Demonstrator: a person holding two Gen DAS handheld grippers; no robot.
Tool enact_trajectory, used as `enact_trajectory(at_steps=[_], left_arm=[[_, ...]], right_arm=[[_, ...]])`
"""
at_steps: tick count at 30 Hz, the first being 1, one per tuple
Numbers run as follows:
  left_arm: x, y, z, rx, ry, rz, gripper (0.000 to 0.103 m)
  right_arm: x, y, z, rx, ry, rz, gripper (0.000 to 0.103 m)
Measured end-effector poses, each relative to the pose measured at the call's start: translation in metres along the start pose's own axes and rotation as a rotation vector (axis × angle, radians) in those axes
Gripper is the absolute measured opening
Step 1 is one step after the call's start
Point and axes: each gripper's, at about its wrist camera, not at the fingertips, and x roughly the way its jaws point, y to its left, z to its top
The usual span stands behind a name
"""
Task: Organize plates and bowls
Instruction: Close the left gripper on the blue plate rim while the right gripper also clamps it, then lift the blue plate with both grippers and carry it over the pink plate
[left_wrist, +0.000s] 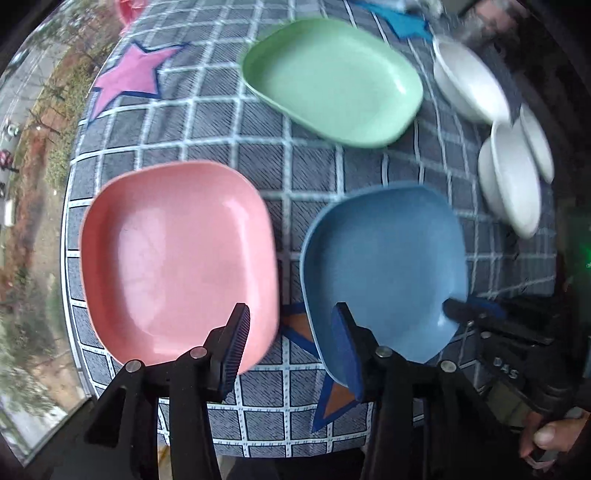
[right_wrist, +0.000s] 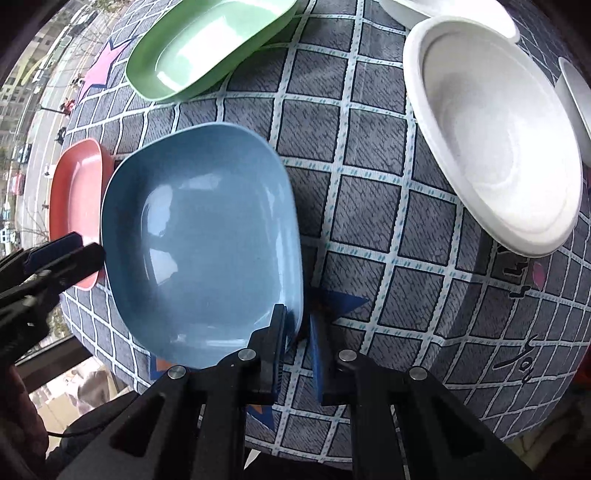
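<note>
The blue plate sits on the checked tablecloth with its near right corner caught between the fingers of the right gripper, so for that hand the plate stretches away to the left and forward from the jaws. The plate is a rounded square with no real long axis (what matters is which edge is pinched). The right jaws are clenched almost fully together on that thin rim, one pad inside the dish and one outside; I judge this a firm grasp, ready for lifting.

The left gripper hangs pointing straight down over the gap between the pink plate and the blue plate. Its jaws stand partly apart, released, holding nothing: the left pad overlaps the pink plate's near right edge and the right pad overlaps the blue plate's near left edge in the left wrist view, but whether either touches I cannot tell.

The green plate lies farther back, well apart from both claws, and the white bowls stand off to the right. The likely next move is to carry the blue plate onto another plate; the pink one is just beside it on the left, nearer than the green.
</note>
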Motion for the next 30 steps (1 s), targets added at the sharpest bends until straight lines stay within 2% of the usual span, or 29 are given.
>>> enact_trajectory(at_steps=[3, 5, 7, 11, 13, 15, 18, 20, 23, 24, 30], left_arm=[[0.005, -0.012, 0.000, -0.008, 0.016, 0.024, 0.053], [0.007, -0.020, -0.005, -0.029, 0.017, 0.035, 0.065], [0.007, -0.020, -0.013, -0.056, 0.013, 0.040, 0.070], [0.004, 0.007, -0.028, -0.104, 0.029, 0.045, 0.074], [0.017, 0.005, -0.033, -0.102, 0.061, 0.016, 0.074], [0.024, -0.003, -0.036, -0.075, 0.084, 0.011, 0.071], [0.036, -0.007, -0.037, -0.061, 0.117, 0.008, 0.053], [0.034, -0.008, -0.040, -0.067, 0.106, -0.004, 0.038], [0.034, -0.005, -0.046, -0.077, 0.093, -0.015, 0.032], [0.032, -0.005, -0.047, -0.075, 0.089, -0.009, 0.032], [0.012, -0.004, -0.047, -0.073, 0.073, -0.005, 0.032]], right_arm=[[-0.001, -0.007, -0.008, -0.028, 0.021, 0.006, 0.014], [-0.003, -0.008, -0.014, -0.042, 0.023, 0.004, 0.014], [-0.005, -0.012, -0.016, -0.054, 0.023, 0.000, 0.014], [-0.012, -0.017, -0.012, -0.069, 0.021, -0.005, 0.014], [-0.013, -0.020, -0.010, -0.073, 0.027, -0.006, 0.014], [-0.012, -0.022, -0.008, -0.085, 0.031, -0.012, 0.014], [-0.007, -0.018, -0.004, -0.122, 0.038, -0.023, 0.014], [-0.009, -0.007, 0.000, -0.150, 0.040, -0.031, 0.014], [-0.011, -0.005, -0.002, -0.167, 0.034, -0.018, 0.013], [-0.014, -0.004, -0.002, -0.170, 0.030, -0.015, 0.010], [-0.038, 0.013, 0.006, -0.228, 0.001, -0.018, 0.010]])
